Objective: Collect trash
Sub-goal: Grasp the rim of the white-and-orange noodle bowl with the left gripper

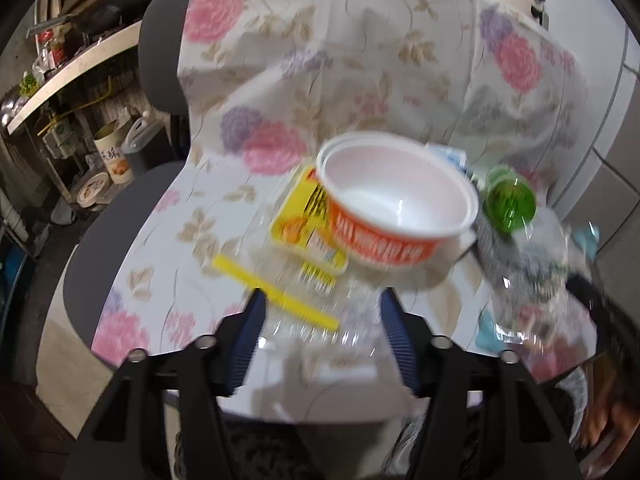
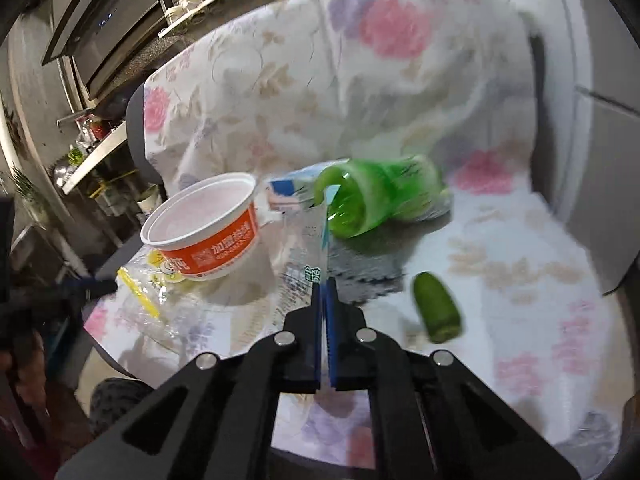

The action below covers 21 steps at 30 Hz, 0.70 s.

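Trash lies on a floral cloth point(image 1: 360, 60) spread over a grey chair point(image 1: 160, 60). My left gripper point(image 1: 326, 312) has a crumpled clear plastic bag point(image 1: 320, 328) with a yellow zip strip point(image 1: 276, 292) filling the gap between its pads. My right gripper point(image 2: 324, 284) is shut on a thin clear printed wrapper point(image 2: 304, 248) that stands up from its tips. Behind them sit an orange-and-white bowl point(image 1: 396, 204) point(image 2: 208, 232), a yellow packet point(image 1: 308, 224), a green bottle point(image 1: 510, 200) point(image 2: 376, 196) on its side and a blue-white carton point(image 2: 292, 188). A small green piece point(image 2: 436, 308) lies right of the right gripper.
Kitchen shelves point(image 1: 72, 68) with pots, jars and containers stand to the left, beyond the chair's edge. A pale tiled wall point(image 1: 616, 168) closes the right side. A person's hand point(image 1: 600, 420) shows at the lower right. The cloth hangs over the chair's front edge.
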### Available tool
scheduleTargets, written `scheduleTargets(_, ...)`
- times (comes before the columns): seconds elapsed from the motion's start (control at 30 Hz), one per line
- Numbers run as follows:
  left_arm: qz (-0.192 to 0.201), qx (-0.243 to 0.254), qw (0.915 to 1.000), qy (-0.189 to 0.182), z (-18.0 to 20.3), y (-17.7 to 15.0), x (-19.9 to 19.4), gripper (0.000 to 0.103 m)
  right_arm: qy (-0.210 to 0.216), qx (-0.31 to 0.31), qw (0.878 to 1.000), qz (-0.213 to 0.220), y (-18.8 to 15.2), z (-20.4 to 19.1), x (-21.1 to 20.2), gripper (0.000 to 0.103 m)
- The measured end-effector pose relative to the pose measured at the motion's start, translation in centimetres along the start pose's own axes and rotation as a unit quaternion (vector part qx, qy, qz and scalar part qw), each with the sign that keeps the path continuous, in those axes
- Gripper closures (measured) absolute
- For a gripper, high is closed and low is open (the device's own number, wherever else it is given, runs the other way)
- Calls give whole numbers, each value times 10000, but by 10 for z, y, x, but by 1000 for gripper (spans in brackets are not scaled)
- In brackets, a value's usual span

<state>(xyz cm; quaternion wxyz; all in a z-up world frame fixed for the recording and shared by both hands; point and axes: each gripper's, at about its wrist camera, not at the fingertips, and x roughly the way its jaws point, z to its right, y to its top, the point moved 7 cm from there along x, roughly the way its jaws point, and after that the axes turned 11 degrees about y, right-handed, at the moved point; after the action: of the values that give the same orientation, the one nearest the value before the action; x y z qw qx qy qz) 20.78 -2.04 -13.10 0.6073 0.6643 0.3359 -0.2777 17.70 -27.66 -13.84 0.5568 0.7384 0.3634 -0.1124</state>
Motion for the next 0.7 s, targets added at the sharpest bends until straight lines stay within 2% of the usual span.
scheduleTargets(0.1,64,-74,9999,-125,8,19,4,61,-105,-76,9999,-12,-2,0,-3,101)
scheduleTargets(0.27,32,-327,9988,-361,14,50,18,61,-129,-121,9998,-36,-4,-2,-1,101)
scheduleTargets(0.37,-62,-383,9988,-313,15,64,37,61,-135,-70,9999,-38,-5,1,-2,101)
scheduleTargets(0.43,-187,-410,9985,-297,16,69,52,62,-154,-59,9998,-55,-5,3,-1,101)
scheduleTargets(0.53,-388,-450,9978,-291,16,69,73,71,-197,-54,9998,-70,-4,4,1,101)
scheduleTargets(0.7,-405,-468,9975,-329,15,66,80,80,-218,-35,9997,-79,-4,3,3,101)
